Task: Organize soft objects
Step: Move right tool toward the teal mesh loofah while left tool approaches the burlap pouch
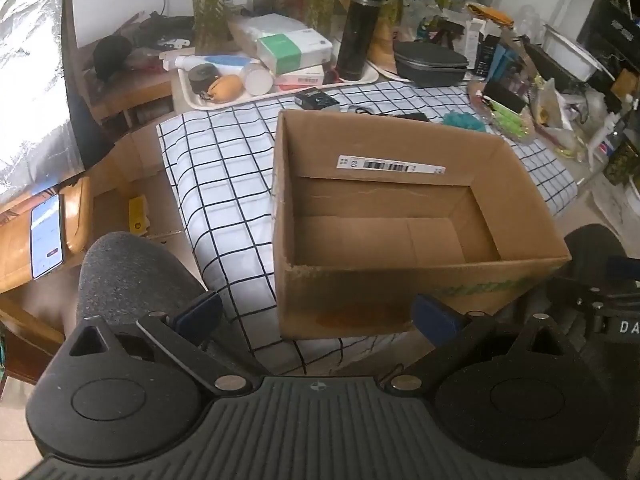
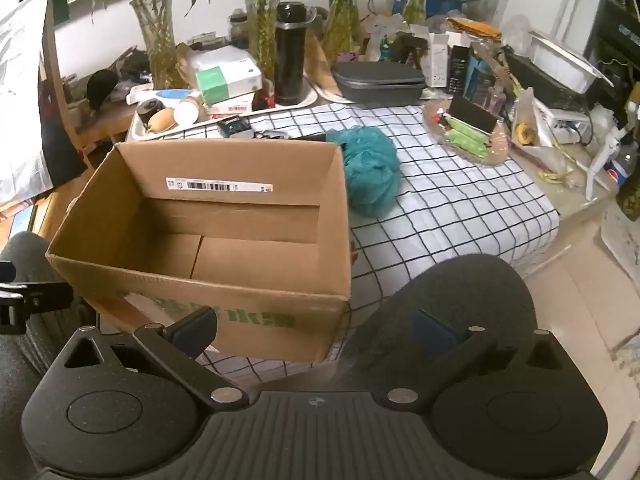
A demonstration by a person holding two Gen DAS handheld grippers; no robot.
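An open, empty cardboard box (image 1: 516, 200) stands on a checked cloth (image 1: 216, 168); it also shows in the right wrist view (image 2: 332, 216). A teal mesh bath sponge (image 2: 370, 172) lies on the cloth just right of the box's far corner; only its top shows in the left wrist view (image 1: 464, 120). My left gripper (image 1: 318, 314) is open and empty in front of the box's near wall. My right gripper (image 2: 314, 328) is open and empty at the box's near right corner.
A white tray (image 2: 138, 130) with bottles, a tissue pack and a black flask (image 2: 289, 56) stands behind the box. A grey case (image 2: 378, 80), a glass dish (image 2: 468, 136) and clutter fill the back right. My knees (image 1: 120, 272) (image 2: 460, 300) are below. A phone (image 1: 46, 236) lies left.
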